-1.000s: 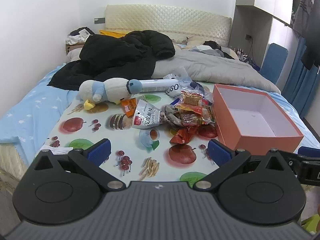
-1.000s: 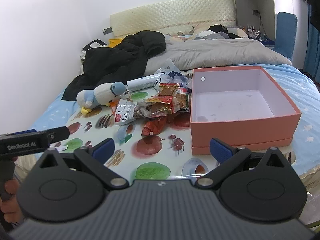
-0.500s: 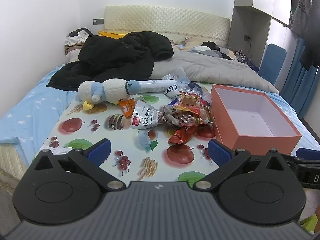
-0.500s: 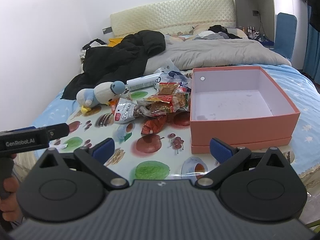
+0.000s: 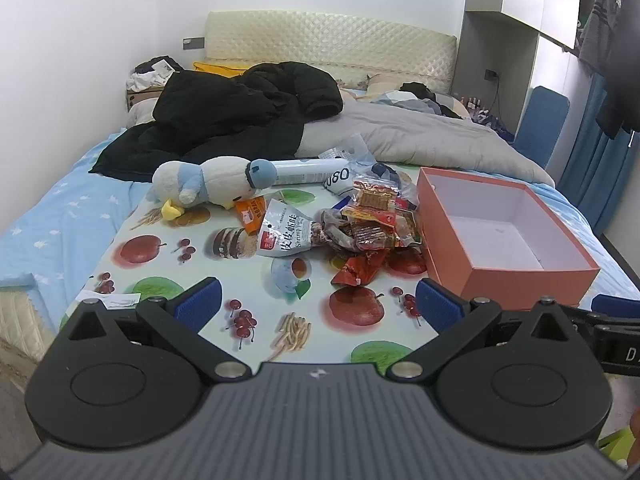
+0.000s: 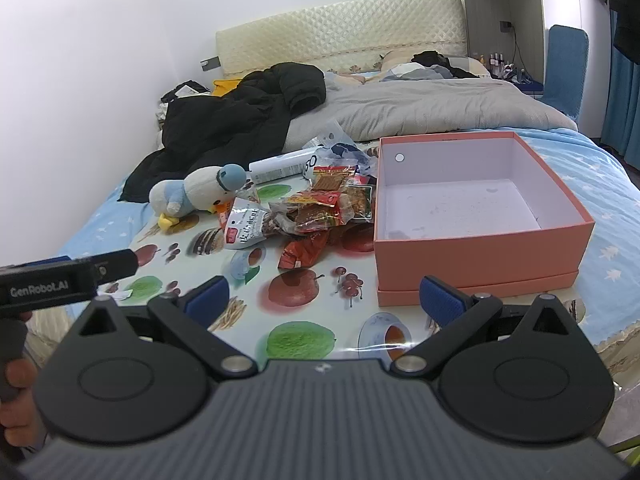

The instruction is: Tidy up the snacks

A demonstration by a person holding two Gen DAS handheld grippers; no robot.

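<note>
Both tongs are wide apart and hold nothing: the left tongs [image 5: 318,305] and the right tongs [image 6: 325,294] hang over the near edge of the counter [image 5: 168,264], which has a cloth with pictures of fruit on it. In the right wrist view the left tool shows at the left side with a hand [image 6: 16,384] wrapped around its handle. A bit past the tongs lies a red snack packet [image 5: 360,270] flat on the cloth, the closest snack to both. Behind it is the pile of snacks [image 5: 372,224], all jumbled up, with a white shrimp snack bag [image 5: 282,234] on its left side and a small orange packet [image 5: 250,212] next to that. A plush duck [image 5: 204,188] lies just behind the orange packet, and a white tube [image 5: 308,170] lies beside the duck's head. To the right of the pile, touching or nearly touching it, sits the pink box [image 6: 480,254], open at the top with nothing inside. So I think the job has hardly begun. No snack is in the box yet, and the whole pile is still left to sort. Farther back is a bed with a black coat [image 5: 232,116] and a grey blanket [image 5: 420,136].
</note>
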